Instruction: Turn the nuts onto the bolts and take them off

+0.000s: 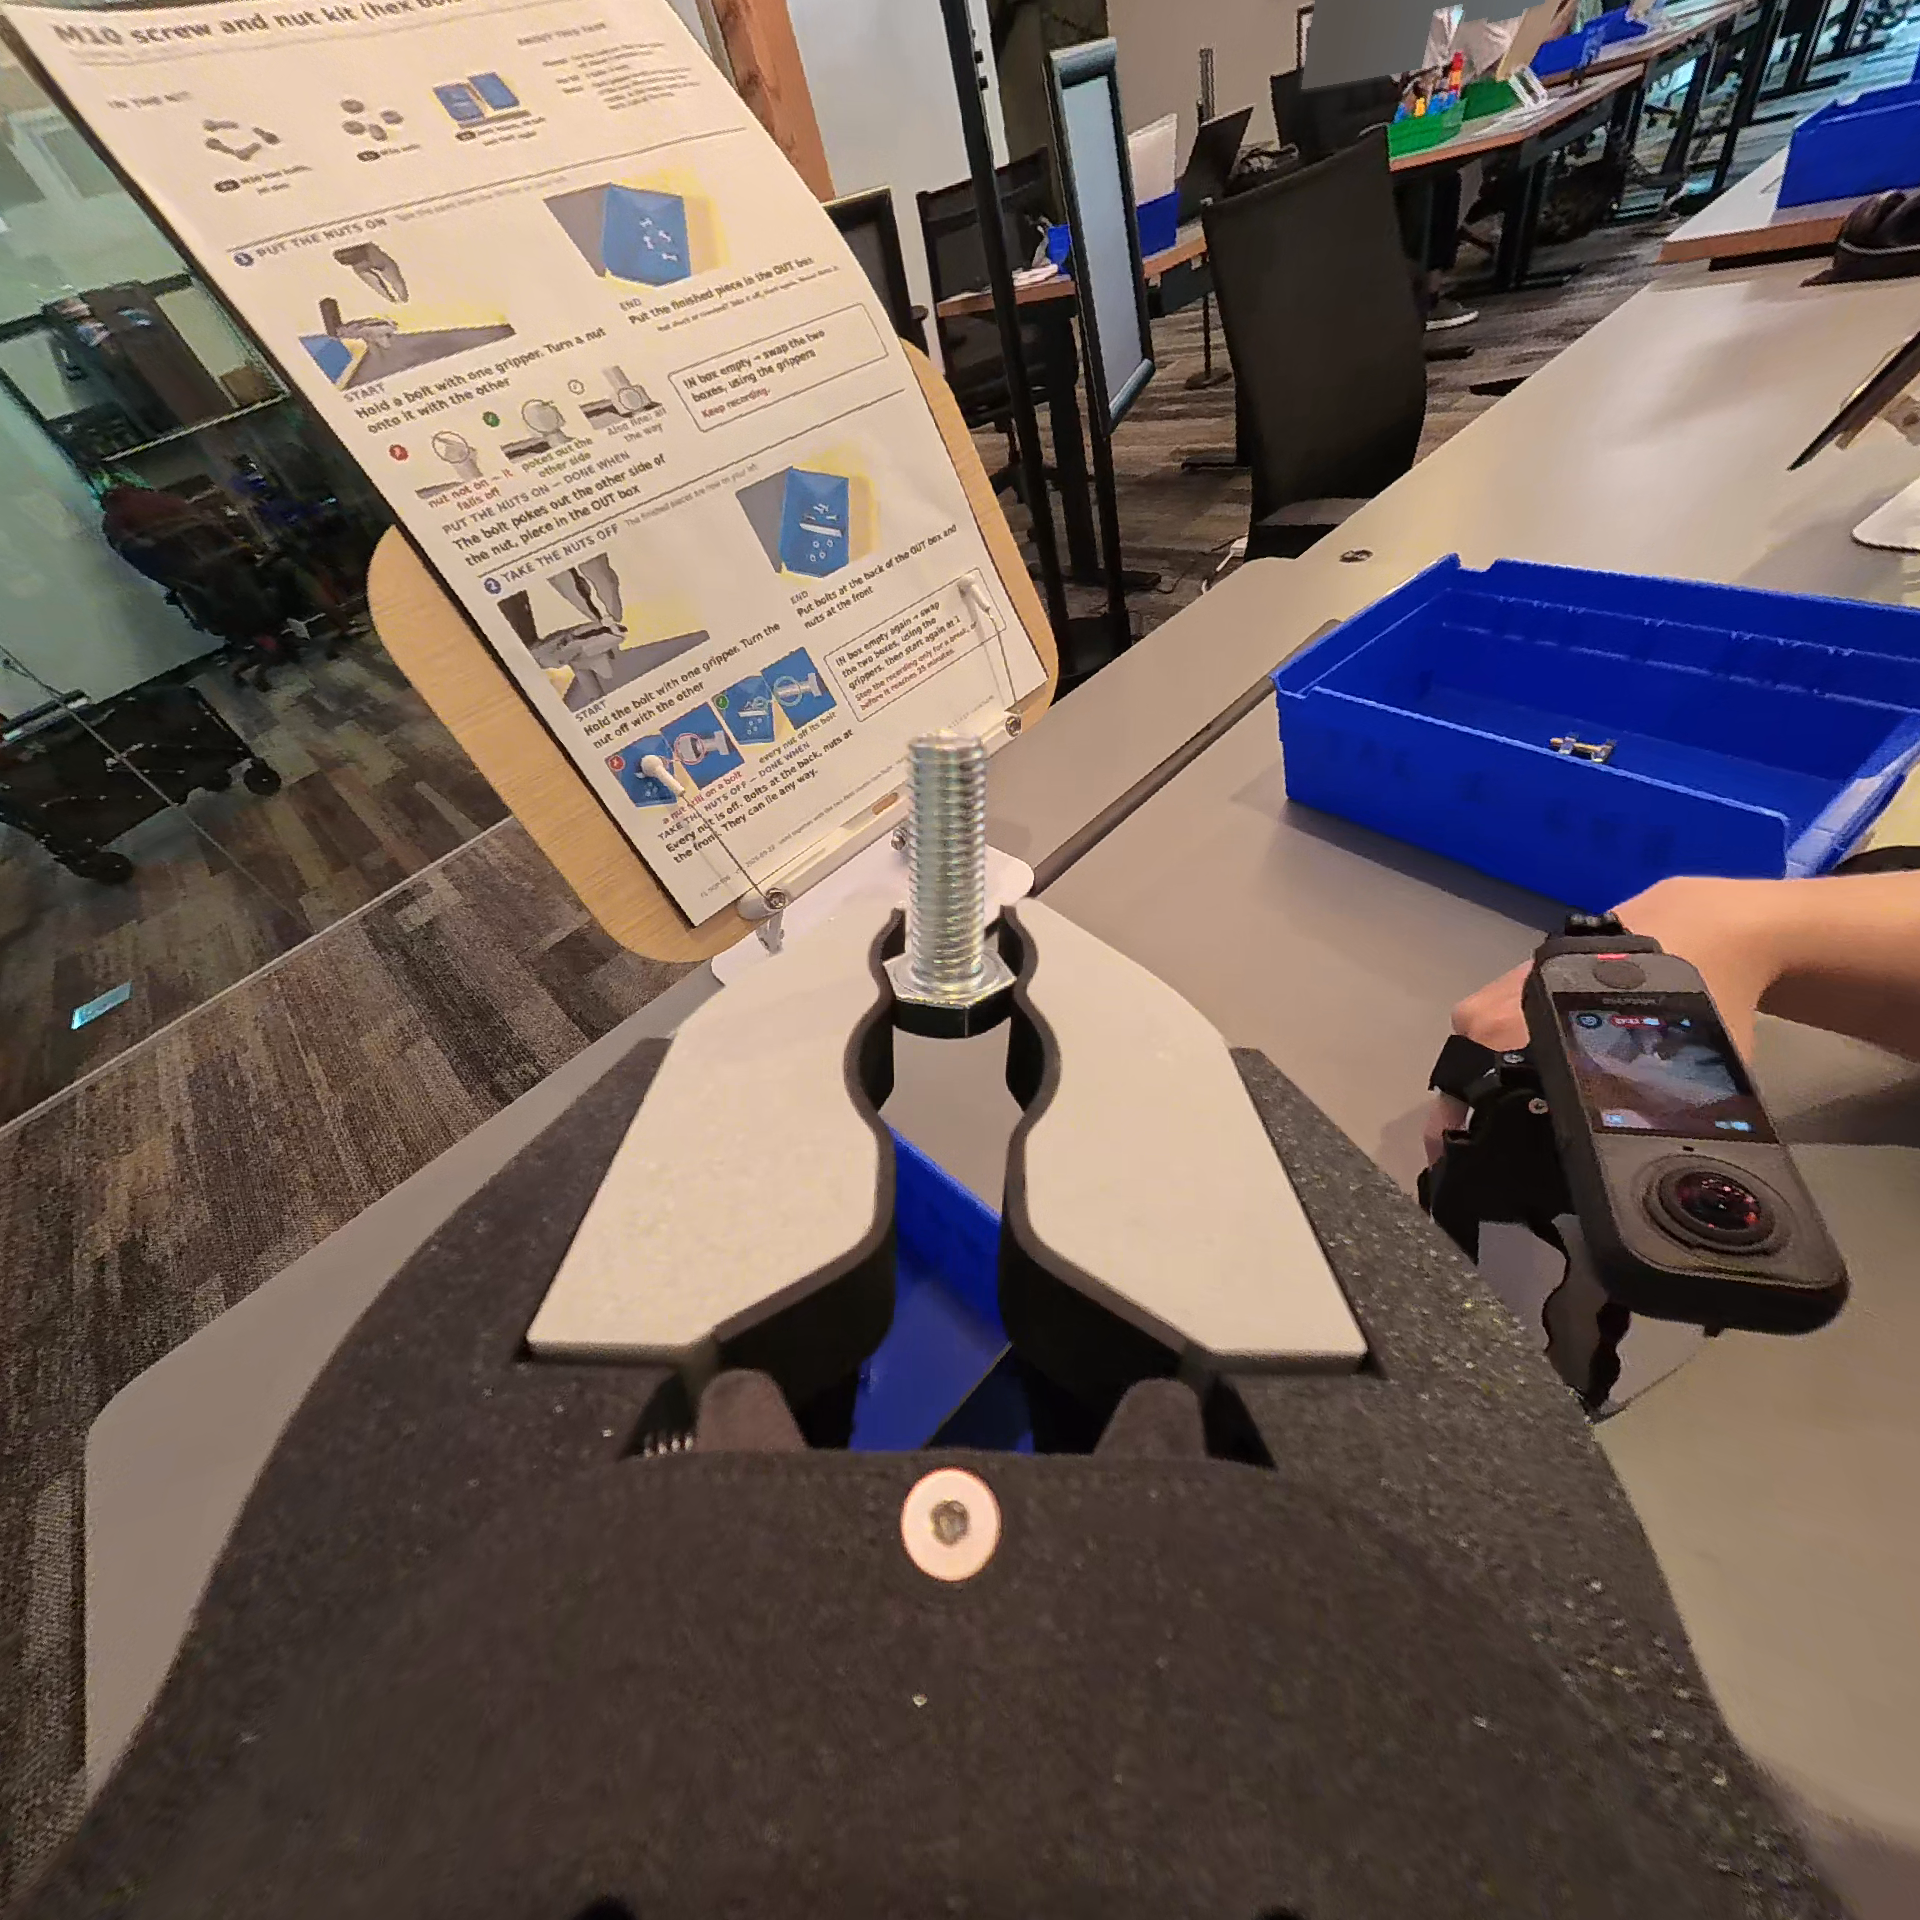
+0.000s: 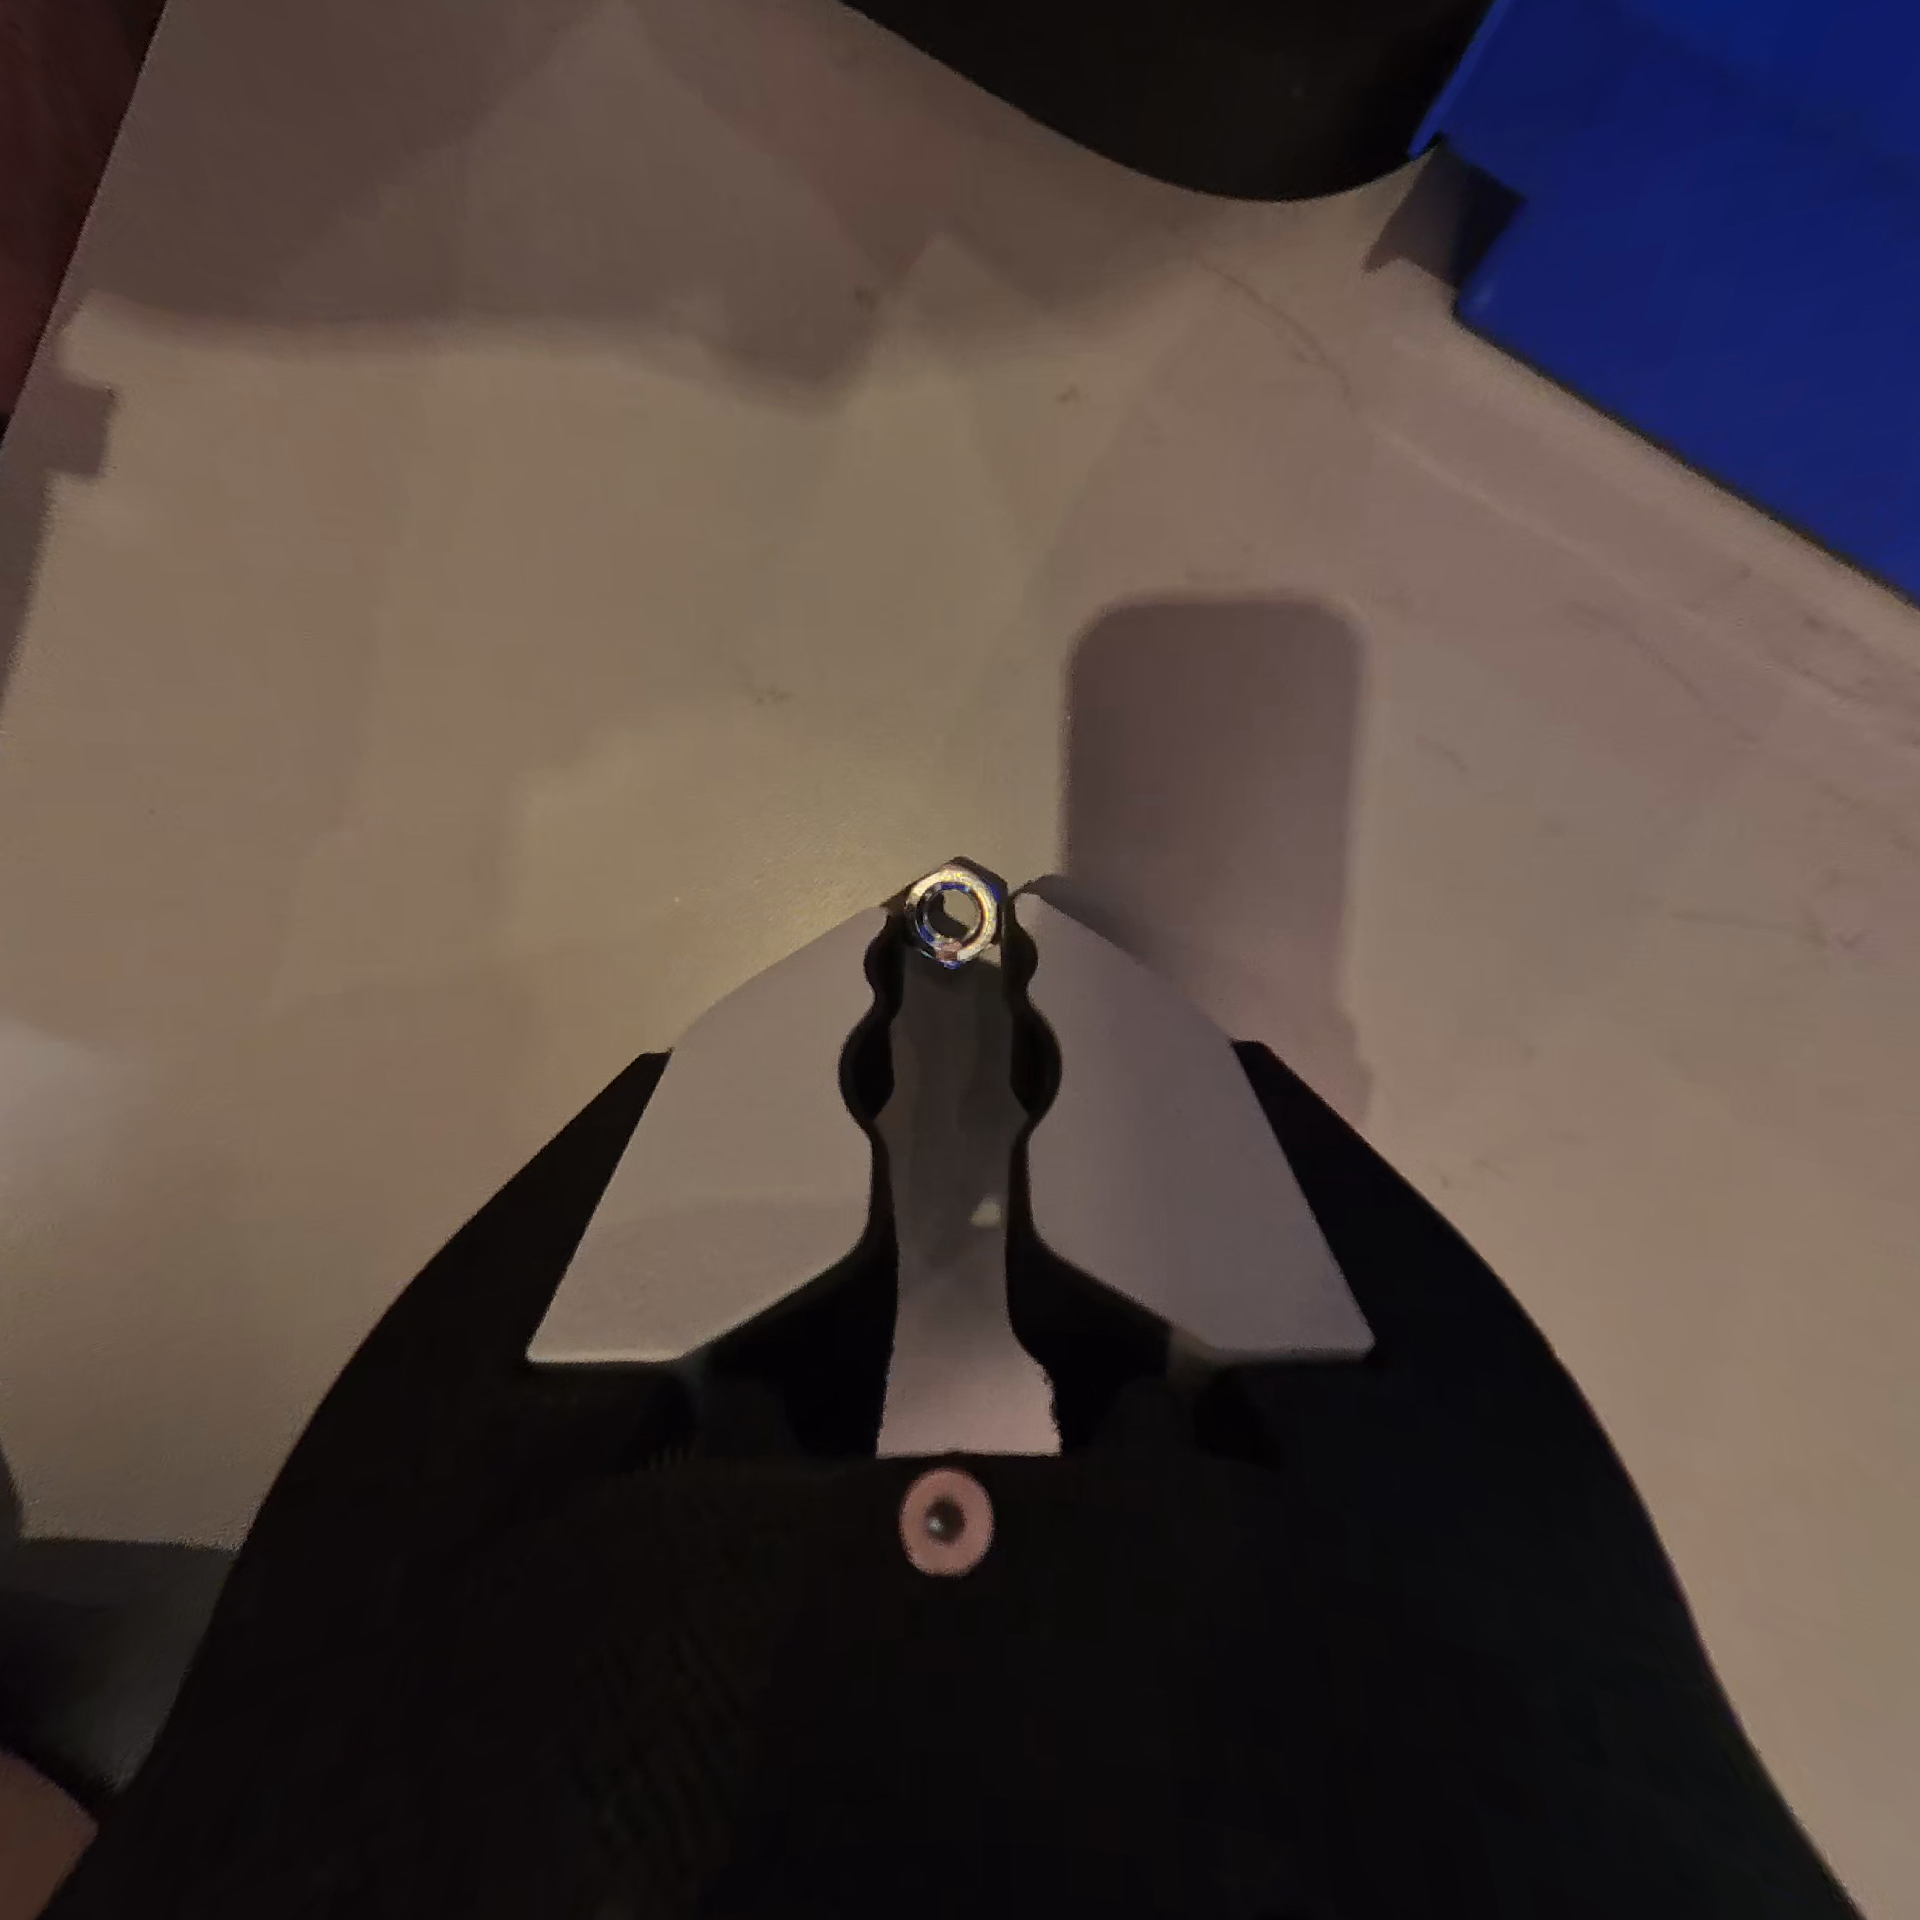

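Bolt (image 1: 943, 862) stands upright, its hex head clamped between the tips of the left gripper (image 1: 948, 987), threaded shank projecting past them. Nut (image 2: 954, 914) is pinched at the very tips of the right gripper (image 2: 954, 920), bore facing the camera, over the grey table (image 2: 520, 623). A blue bin (image 1: 1558, 727) lies right of the left claw.

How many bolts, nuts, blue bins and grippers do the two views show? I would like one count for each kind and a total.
Bolts: 1, bolt
Nuts: 1, nut
Blue bins: 2, far bin, near bin
Grippers: 2, left gripper, right gripper
Total: 6
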`<action>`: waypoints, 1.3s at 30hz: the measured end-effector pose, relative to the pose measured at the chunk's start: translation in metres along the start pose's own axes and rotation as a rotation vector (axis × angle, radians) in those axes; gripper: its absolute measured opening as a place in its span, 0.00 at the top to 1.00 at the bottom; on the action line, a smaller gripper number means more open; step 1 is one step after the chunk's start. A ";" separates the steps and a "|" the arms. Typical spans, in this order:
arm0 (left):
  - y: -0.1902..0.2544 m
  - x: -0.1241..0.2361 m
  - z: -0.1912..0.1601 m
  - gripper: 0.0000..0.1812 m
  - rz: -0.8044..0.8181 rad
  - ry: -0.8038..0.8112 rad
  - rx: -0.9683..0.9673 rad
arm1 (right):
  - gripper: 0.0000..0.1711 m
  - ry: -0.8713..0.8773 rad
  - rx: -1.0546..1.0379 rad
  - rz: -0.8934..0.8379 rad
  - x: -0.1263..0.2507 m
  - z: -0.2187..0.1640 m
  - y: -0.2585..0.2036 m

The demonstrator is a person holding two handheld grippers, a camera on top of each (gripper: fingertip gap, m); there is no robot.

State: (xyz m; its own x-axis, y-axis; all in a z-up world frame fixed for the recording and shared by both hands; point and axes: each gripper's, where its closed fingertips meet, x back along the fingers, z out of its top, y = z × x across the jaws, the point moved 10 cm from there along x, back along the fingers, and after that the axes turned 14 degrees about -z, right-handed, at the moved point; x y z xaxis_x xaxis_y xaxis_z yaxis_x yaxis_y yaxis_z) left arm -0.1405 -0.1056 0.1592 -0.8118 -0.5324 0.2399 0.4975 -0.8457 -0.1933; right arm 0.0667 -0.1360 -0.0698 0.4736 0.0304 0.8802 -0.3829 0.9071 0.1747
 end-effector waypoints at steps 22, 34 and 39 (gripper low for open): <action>0.086 -0.168 -0.031 0.91 -0.596 -0.230 -0.189 | 0.90 0.616 -0.316 -0.622 0.239 -0.043 0.014; 0.105 -0.168 -0.032 0.91 -0.677 -0.299 -0.276 | 0.89 0.489 -0.208 -0.529 0.221 -0.034 0.008; 0.116 -0.167 -0.036 0.91 -0.760 -0.330 -0.338 | 0.89 0.451 -0.124 -0.494 0.218 -0.031 -0.002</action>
State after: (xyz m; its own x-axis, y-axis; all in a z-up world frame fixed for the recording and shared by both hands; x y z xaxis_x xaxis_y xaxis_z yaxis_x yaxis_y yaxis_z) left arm 0.0418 -0.1129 0.0626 -0.7303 0.1394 0.6688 -0.2980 -0.9459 -0.1282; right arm 0.1950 -0.1183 0.1081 0.8642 -0.2522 0.4354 0.0443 0.9001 0.4334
